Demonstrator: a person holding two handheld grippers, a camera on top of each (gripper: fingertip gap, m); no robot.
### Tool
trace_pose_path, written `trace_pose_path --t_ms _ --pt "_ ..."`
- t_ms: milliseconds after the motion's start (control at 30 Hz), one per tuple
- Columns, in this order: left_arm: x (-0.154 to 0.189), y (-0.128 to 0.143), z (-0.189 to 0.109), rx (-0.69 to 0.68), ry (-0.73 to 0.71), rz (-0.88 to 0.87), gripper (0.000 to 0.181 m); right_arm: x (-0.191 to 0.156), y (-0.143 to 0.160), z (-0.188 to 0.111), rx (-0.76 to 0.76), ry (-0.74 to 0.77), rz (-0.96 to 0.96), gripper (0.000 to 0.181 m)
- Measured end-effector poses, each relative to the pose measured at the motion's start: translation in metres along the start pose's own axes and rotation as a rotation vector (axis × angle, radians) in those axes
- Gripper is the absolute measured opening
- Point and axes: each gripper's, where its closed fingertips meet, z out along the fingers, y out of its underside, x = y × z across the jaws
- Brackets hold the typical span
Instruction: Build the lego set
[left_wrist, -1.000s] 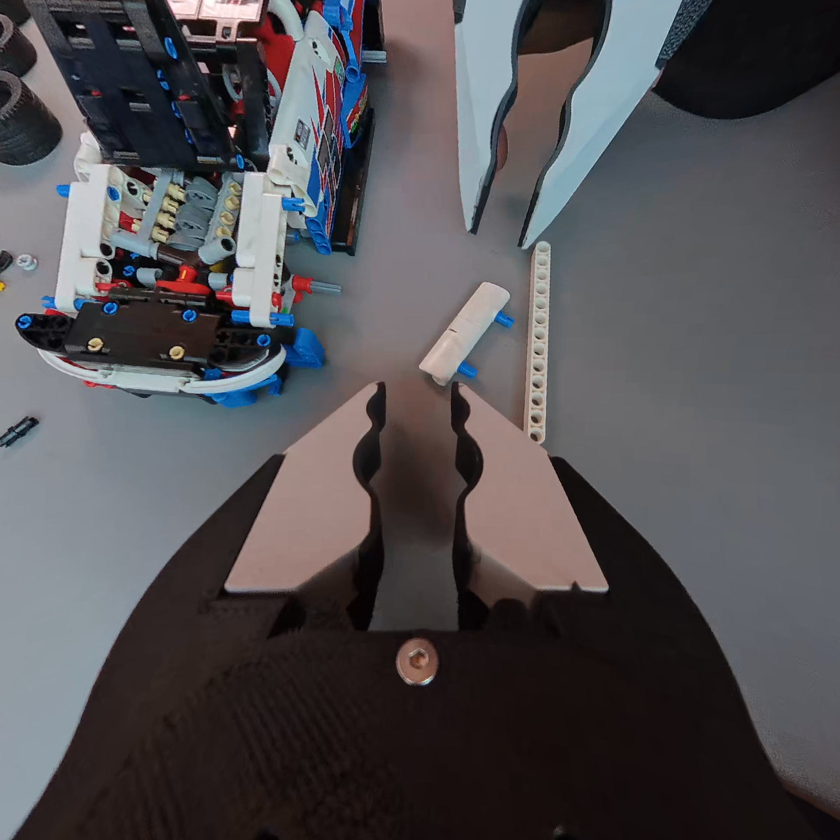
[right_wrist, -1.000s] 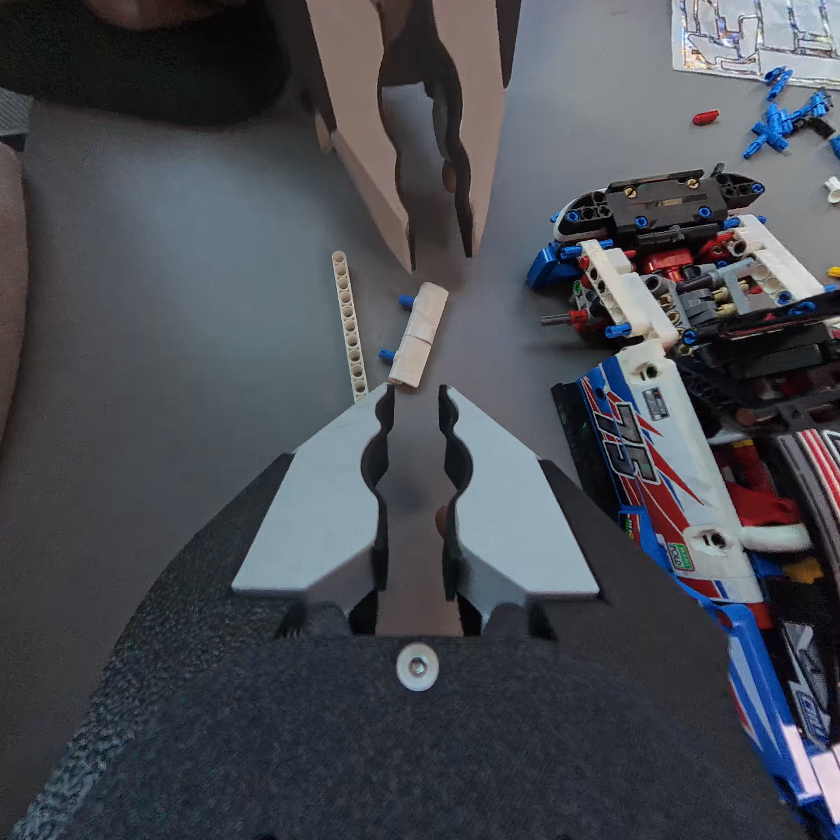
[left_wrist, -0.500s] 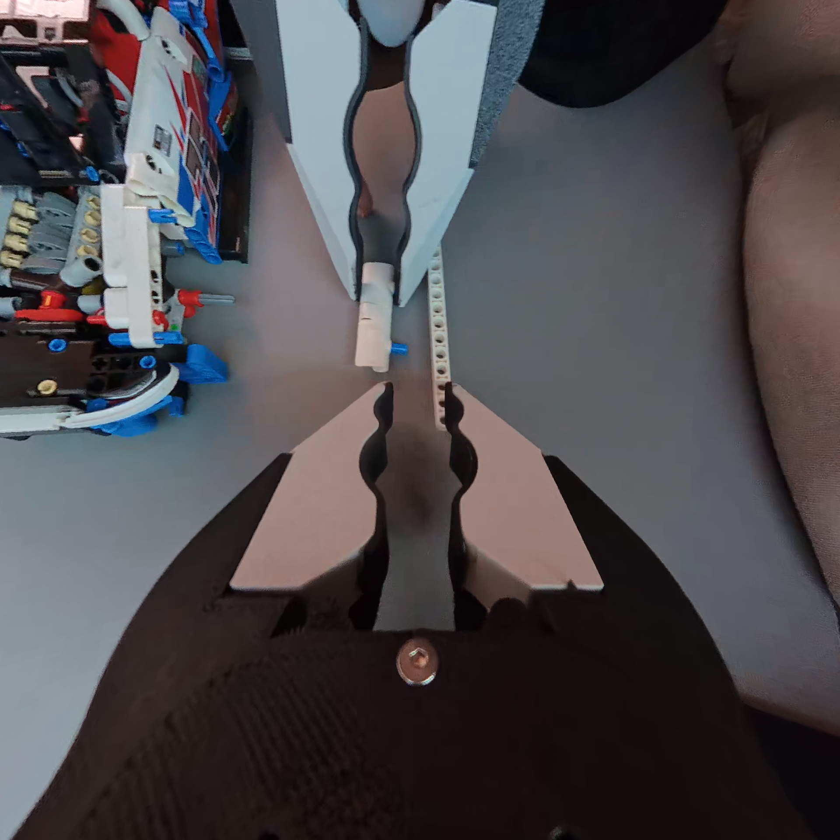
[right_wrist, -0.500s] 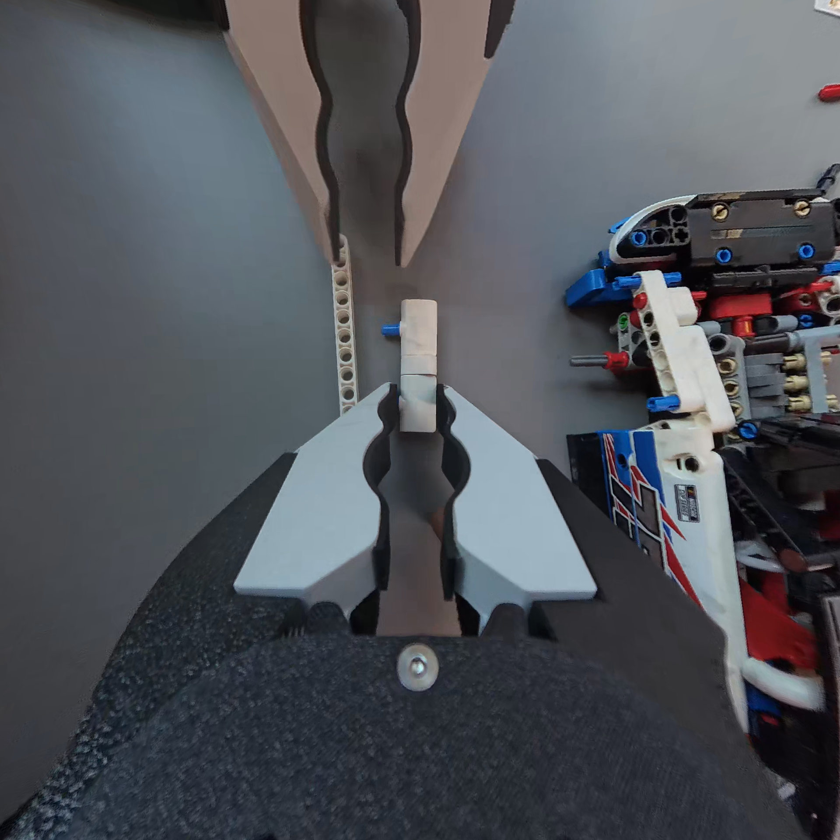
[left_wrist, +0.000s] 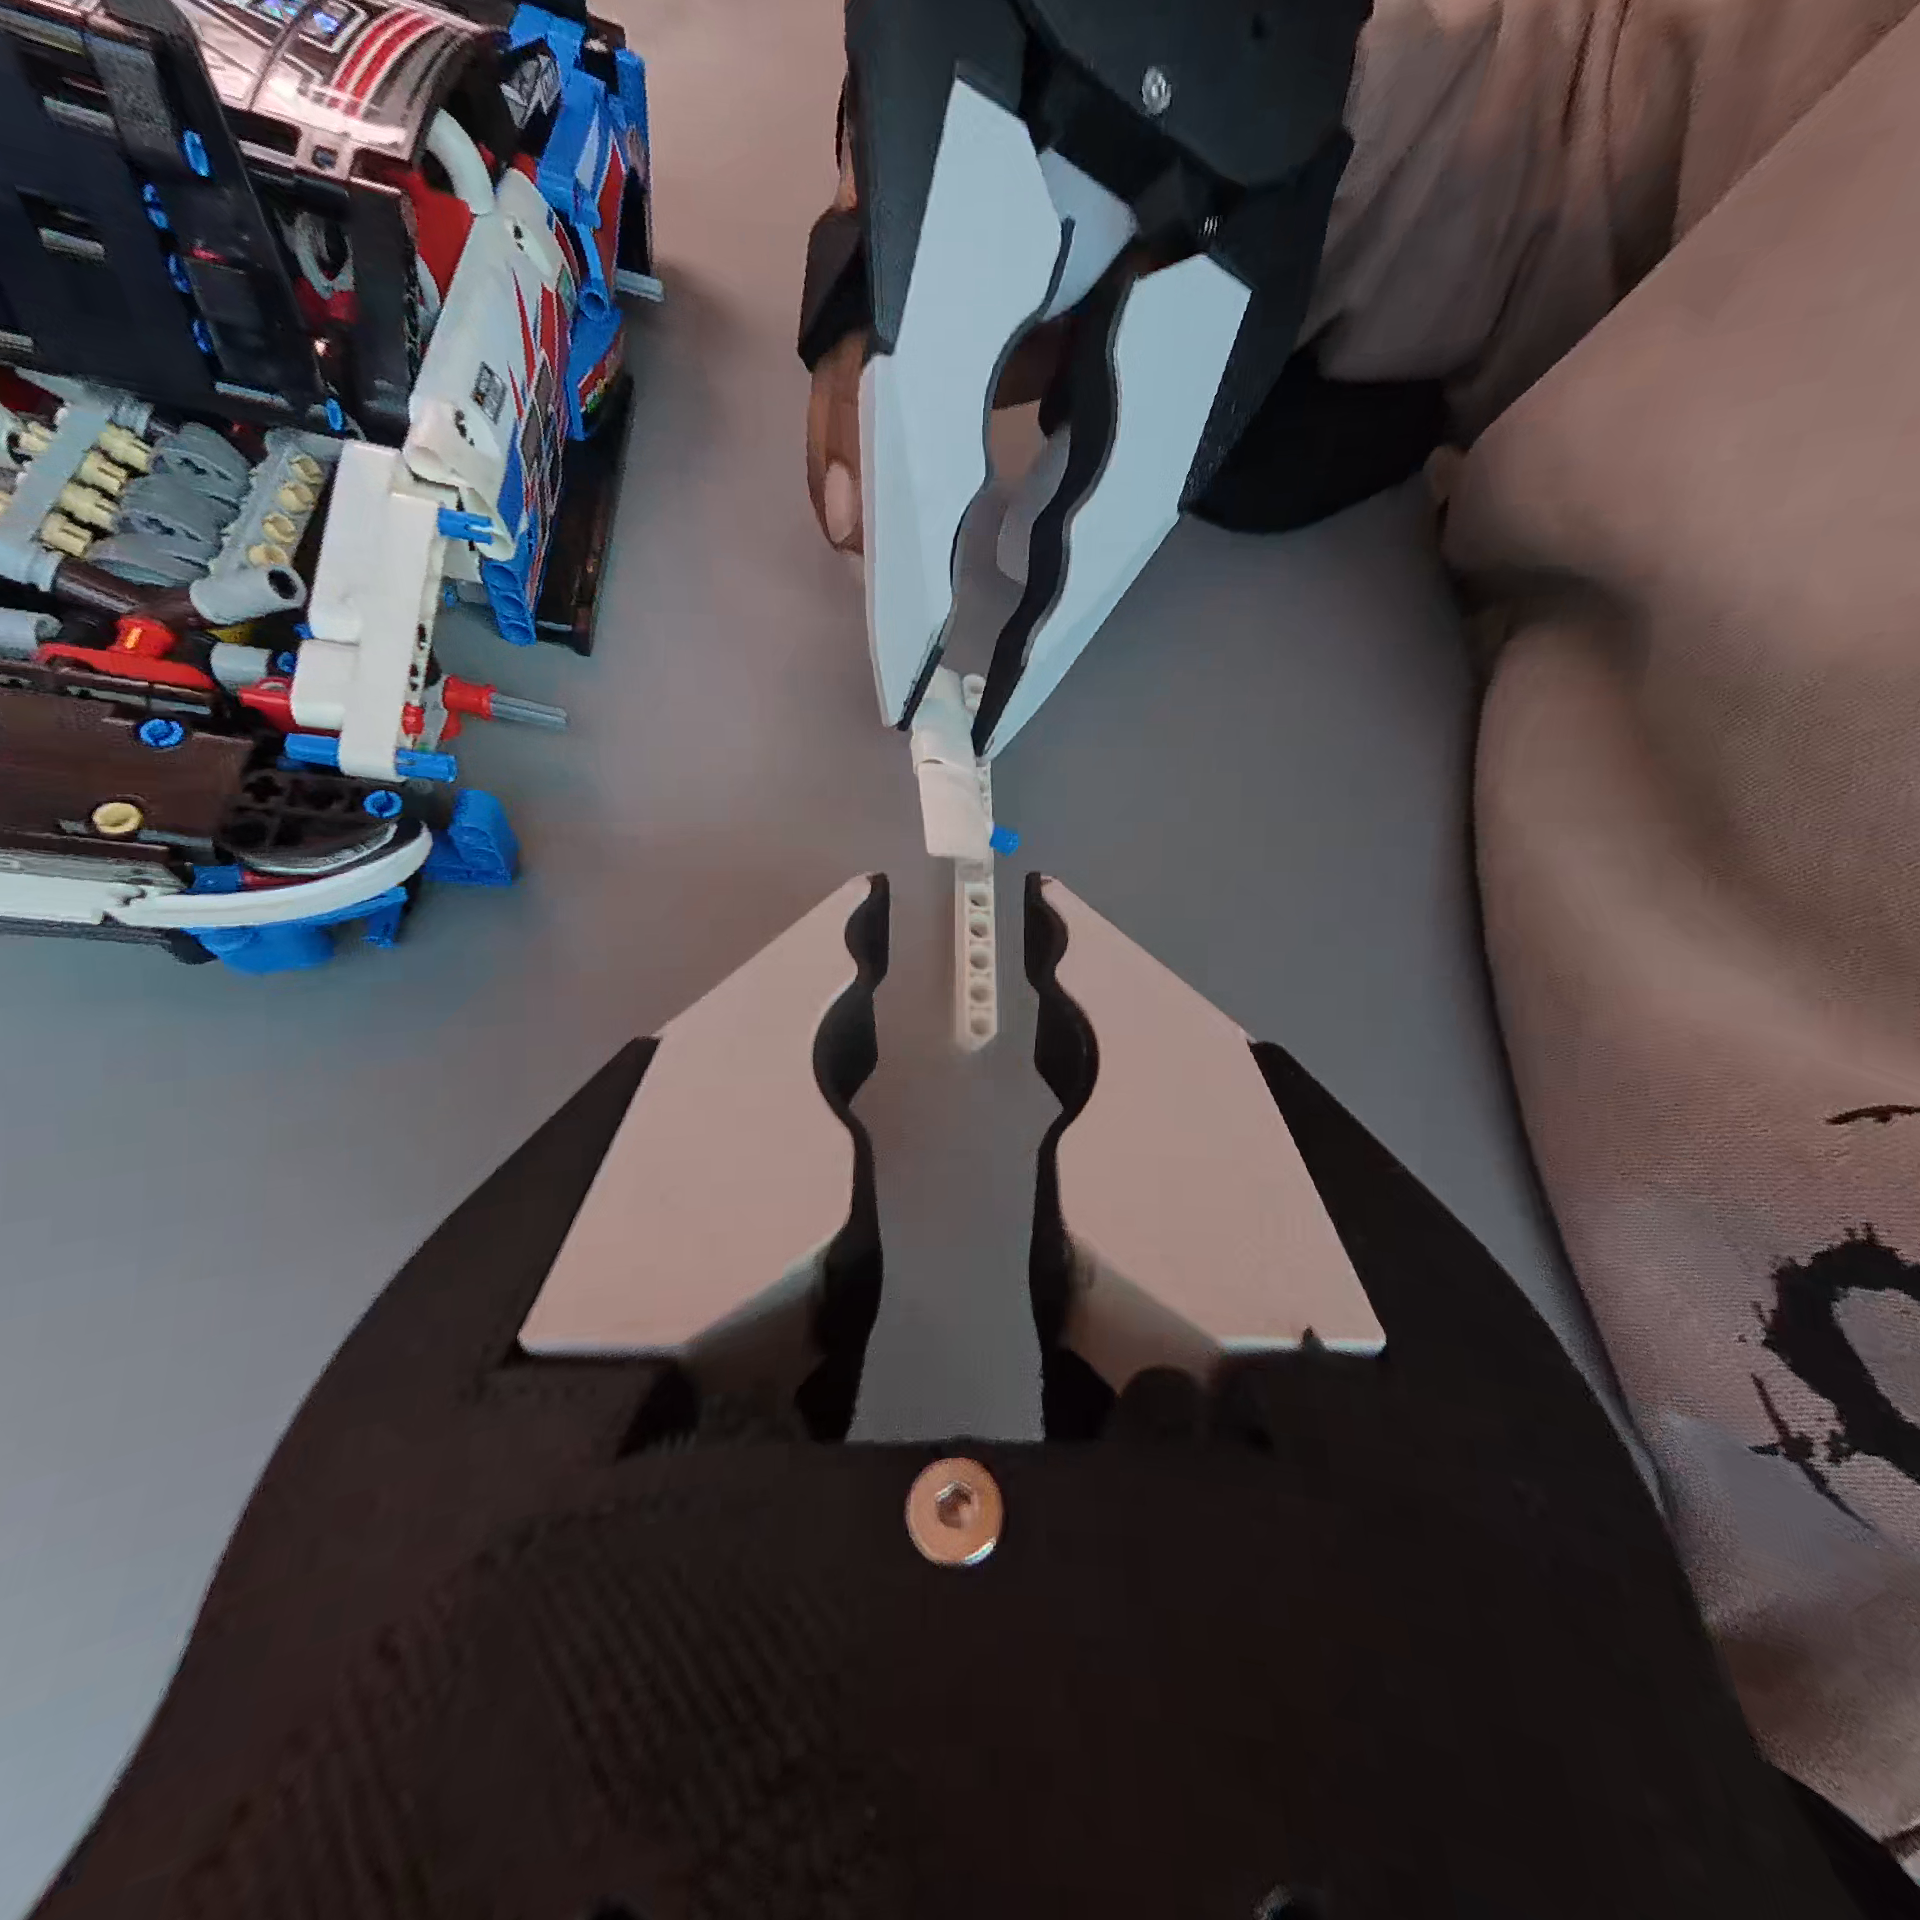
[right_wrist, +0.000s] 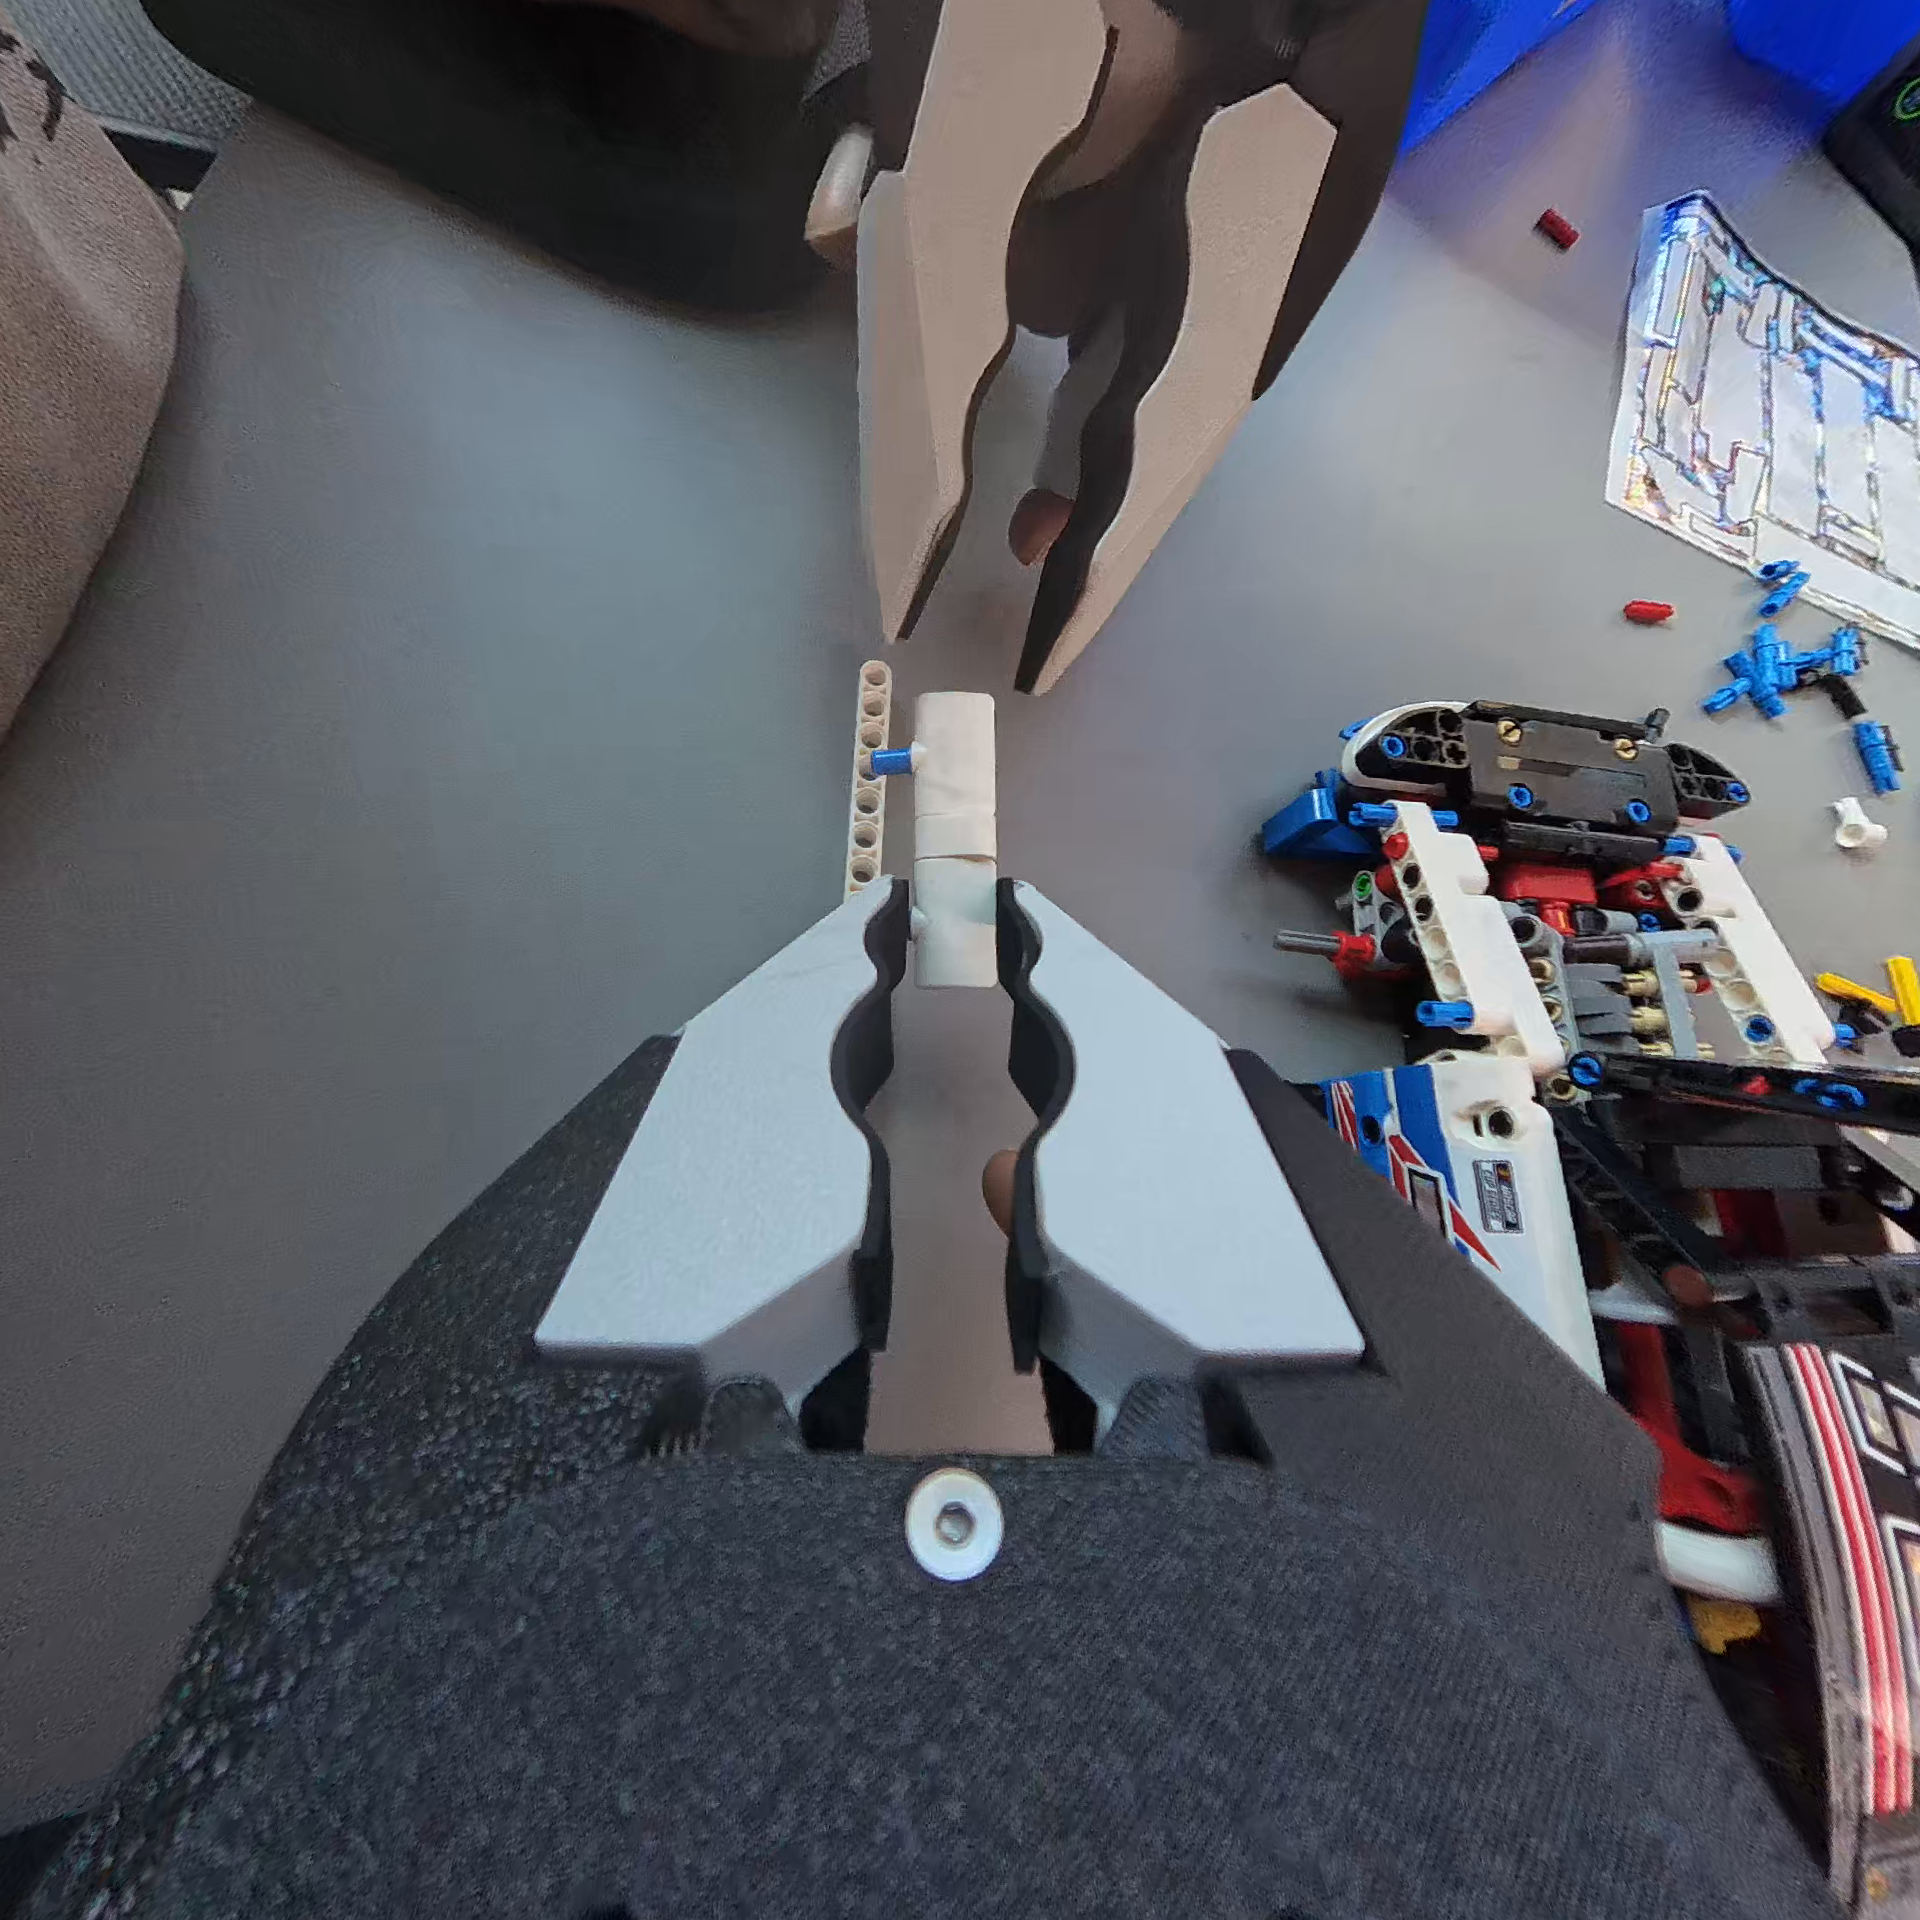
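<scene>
**White piece in my right grip**

Between my right gripper (right_wrist: 954, 906)'s grey fingers, clamped tight, sits a short white plastic lego panel with blue pins (right_wrist: 954, 821), beside a long white holed beam (left_wrist: 978, 961) on the grey bench (right_wrist: 520, 623). My left gripper (left_wrist: 956, 883) hovers, fingers apart, holding nothing.

Lego car (left_wrist: 312, 499) cut off at frame edge, white beam (right_wrist: 871, 790) partly hidden, perhaps by white piece (right_wrist: 954, 831)

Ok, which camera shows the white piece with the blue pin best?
Right wrist view: the white piece shows full length, pinched by the right gripper. In the left wrist view, the piece is smaller and partly hidden by that gripper.
</scene>
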Motion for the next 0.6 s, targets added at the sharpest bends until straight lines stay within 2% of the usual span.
trace_pose_path --t_ms 67,167,267,400,433,533,600 --pt "0.005 -0.005 0.000 0.036 0.053 -0.049 0.025 0.001 -0.002 0.000 0.012 0.014 -0.007 0.015" --pt "0.003 -0.006 0.005 0.039 0.042 -0.078 0.023 0.003 -0.006 0.001 0.018 0.041 -0.031 0.015" --pt "0.000 -0.007 0.006 0.043 0.013 -0.067 0.010 0.003 -0.012 -0.001 0.044 0.057 -0.044 0.015" --pt "-0.002 -0.008 0.006 0.045 -0.004 -0.041 0.008 0.003 -0.012 -0.002 0.058 0.050 -0.032 0.013" --pt "-0.004 -0.007 0.006 0.044 -0.021 -0.034 0.000 0.004 -0.010 -0.003 0.052 0.046 -0.024 0.010" --pt "-0.011 -0.001 0.003 0.014 -0.053 -0.020 0.000 -0.003 0.007 -0.009 -0.032 -0.037 0.034 0.024" --pt "-0.009 -0.004 0.002 0.023 -0.048 -0.009 0.000 -0.017 0.017 -0.012 -0.079 -0.125 0.073 0.025"
